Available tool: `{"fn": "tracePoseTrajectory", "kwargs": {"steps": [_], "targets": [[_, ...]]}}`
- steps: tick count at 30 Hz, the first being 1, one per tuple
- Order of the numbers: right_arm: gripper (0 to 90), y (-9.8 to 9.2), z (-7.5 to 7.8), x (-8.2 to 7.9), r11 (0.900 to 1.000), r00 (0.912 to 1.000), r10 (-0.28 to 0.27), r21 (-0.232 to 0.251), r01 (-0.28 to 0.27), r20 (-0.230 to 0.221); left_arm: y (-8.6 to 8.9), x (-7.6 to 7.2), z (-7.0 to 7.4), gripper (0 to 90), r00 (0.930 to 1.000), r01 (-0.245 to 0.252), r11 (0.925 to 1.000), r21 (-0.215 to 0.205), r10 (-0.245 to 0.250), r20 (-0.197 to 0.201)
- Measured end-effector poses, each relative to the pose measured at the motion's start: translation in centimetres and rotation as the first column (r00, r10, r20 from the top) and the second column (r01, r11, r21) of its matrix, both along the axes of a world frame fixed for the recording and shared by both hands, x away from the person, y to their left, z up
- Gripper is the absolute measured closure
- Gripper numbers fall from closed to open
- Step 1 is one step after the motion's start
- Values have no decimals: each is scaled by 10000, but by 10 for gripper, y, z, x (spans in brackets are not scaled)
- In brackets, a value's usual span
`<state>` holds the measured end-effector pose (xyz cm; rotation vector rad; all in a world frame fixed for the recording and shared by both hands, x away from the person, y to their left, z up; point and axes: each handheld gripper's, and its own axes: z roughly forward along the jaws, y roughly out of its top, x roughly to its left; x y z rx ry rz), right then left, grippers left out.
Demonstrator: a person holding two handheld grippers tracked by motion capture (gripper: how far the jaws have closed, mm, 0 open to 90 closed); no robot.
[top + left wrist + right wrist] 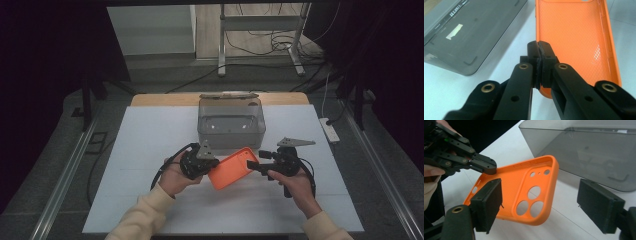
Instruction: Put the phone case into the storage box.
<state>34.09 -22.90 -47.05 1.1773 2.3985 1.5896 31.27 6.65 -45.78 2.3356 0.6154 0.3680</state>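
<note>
An orange phone case hangs tilted a little above the white table sheet, held by its long edge. My left gripper is shut on that edge; in the left gripper view its jaws pinch the rim of the case. In the right gripper view, the case shows its inner side and camera holes. My right gripper sits at the case's other end, open. Its pads stand wide apart, with the case's end in front of them and neither pad pressing on it.
A grey see-through box stands open just behind the case, its lid behind it. The white sheet covers the table. A power strip lies on the floor to the right.
</note>
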Motion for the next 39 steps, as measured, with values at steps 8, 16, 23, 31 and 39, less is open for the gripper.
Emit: {"fn": "tracePoseTrajectory", "kwargs": {"steps": [8,16,23,31,39], "targets": [[247,2,1,12,9999,9989,122,87,-118,-452,0,-2,3,885,9999,68,9999,-92,-67,139],[346,7,-3,18,9990,9950,443,-8,-446,-895,1,-2,3,885,9998,6,9998,-176,-3,195],[517,10,-4,22,9956,9875,927,252,-902,-1278,0,-3,3,885,9995,198,9997,-136,-194,254],[628,8,-3,22,9937,9818,1073,491,-1007,-1568,1,-3,3,883,9995,245,9997,-70,-244,217],[770,5,-1,20,9931,9784,1075,663,-972,-1765,0,-2,-1,868,9995,327,9994,66,-327,18]]}}
